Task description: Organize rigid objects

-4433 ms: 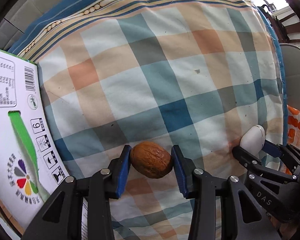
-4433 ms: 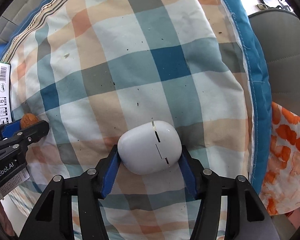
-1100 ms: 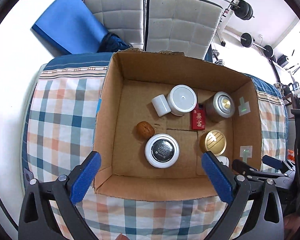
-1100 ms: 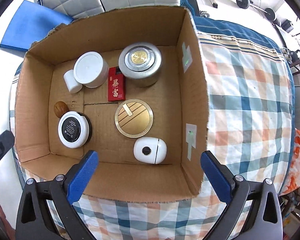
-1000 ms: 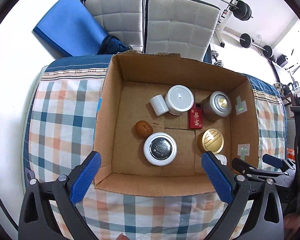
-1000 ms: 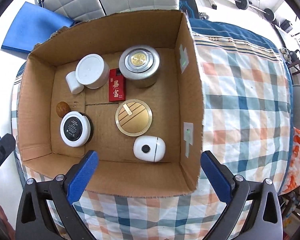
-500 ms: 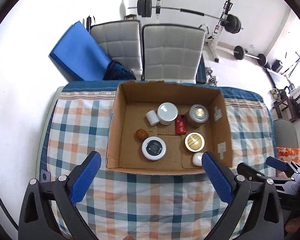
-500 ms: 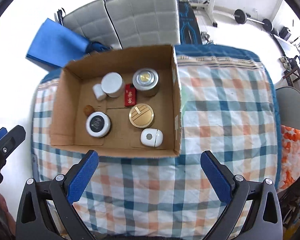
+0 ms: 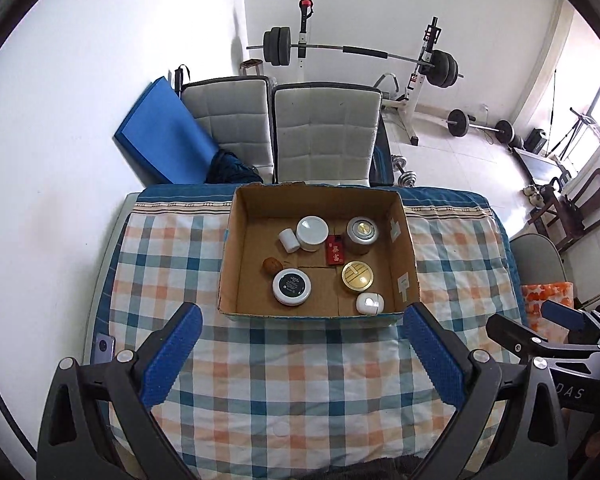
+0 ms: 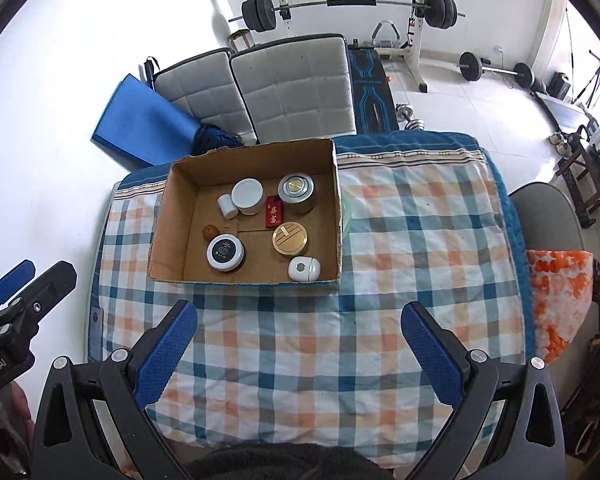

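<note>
Cardboard box (image 9: 404, 248) on checked surface (image 9: 284, 364), containing walnut (image 9: 271, 265), white case (image 9: 369, 303), jars; left tongs (image 9: 300, 356) and right tongs (image 10: 300, 354) both spread apart, empty.

"DAS" on right tool (image 9: 556, 332); "nRobot.AI" on left tool (image 10: 28, 280); Chinese characters on red box (image 10: 273, 211), illegible.

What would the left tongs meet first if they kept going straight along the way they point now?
Probably the checked cloth, on the bare stretch just short of the cardboard box. The left tongs are open and empty, and nothing stands between them and the cloth. Depth is hard to judge here, so the box's near wall is possible too.
</note>
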Demonstrator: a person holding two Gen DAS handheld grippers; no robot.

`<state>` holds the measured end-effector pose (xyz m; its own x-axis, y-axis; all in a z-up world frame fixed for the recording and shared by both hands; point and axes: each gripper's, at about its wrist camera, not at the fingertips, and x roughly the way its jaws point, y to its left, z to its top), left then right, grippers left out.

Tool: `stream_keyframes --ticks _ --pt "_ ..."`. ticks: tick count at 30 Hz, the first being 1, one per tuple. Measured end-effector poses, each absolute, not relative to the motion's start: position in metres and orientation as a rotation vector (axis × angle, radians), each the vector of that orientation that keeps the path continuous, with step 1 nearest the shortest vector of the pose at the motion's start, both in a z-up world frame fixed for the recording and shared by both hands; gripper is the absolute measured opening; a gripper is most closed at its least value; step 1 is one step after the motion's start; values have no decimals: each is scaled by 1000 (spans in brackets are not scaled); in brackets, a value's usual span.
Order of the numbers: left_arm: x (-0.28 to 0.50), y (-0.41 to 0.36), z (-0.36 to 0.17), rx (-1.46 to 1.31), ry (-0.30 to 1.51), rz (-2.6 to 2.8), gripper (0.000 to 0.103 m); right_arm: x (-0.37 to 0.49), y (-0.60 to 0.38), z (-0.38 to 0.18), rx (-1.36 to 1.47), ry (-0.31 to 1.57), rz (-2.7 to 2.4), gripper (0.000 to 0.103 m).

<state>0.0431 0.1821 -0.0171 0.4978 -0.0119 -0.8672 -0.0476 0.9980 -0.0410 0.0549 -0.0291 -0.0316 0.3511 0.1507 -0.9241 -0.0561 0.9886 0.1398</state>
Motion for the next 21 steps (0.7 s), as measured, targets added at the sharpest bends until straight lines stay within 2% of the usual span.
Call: stream_keyframes --ticks 21 --pt "-2 188 16 -79 986 39 103 6 -31 31 16 1054 55 103"
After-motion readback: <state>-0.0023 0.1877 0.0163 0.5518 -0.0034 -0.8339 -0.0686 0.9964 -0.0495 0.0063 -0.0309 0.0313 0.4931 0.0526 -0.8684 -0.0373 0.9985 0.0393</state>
